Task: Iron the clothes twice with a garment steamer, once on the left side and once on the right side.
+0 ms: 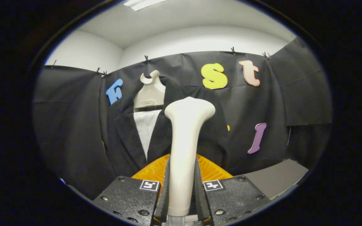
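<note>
The tongs [182, 188] are clenched on the cream handle of the garment steamer [185, 141], both fingers pressing its sides, the steamer held upright with its head tipped toward the clothes. Just beyond lies an orange ribbed pad [212, 169]. Farther off, a dark jacket [124, 138] over a white shirt [145, 125] hangs on a cream hanger [149, 91].

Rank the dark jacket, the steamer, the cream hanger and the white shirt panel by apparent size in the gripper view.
1. Dark jacket
2. Steamer, clamped between the tongs; its nearness to the camera inflates it
3. and 4. White shirt panel and cream hanger look alike; no ranking.
</note>
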Available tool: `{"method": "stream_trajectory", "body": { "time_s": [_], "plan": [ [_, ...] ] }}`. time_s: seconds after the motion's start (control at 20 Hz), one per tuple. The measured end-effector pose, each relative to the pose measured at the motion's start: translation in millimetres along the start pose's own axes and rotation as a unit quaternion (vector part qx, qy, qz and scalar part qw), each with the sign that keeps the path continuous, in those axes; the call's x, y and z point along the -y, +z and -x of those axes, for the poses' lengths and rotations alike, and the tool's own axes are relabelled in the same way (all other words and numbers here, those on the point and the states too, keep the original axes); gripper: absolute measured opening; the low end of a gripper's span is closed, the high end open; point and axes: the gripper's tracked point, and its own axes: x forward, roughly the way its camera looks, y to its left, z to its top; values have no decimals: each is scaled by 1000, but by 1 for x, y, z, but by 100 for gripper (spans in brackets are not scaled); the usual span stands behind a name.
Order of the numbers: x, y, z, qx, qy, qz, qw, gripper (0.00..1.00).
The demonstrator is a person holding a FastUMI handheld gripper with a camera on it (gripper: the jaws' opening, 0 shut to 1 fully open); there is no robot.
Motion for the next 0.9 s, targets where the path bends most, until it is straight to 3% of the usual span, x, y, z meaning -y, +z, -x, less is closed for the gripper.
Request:
{"method": "stream_trajectory", "body": {
  "time_s": [0.9],
  "plan": [
    [1,-120,25,-83,-13,10,996,38]
  ]
}}
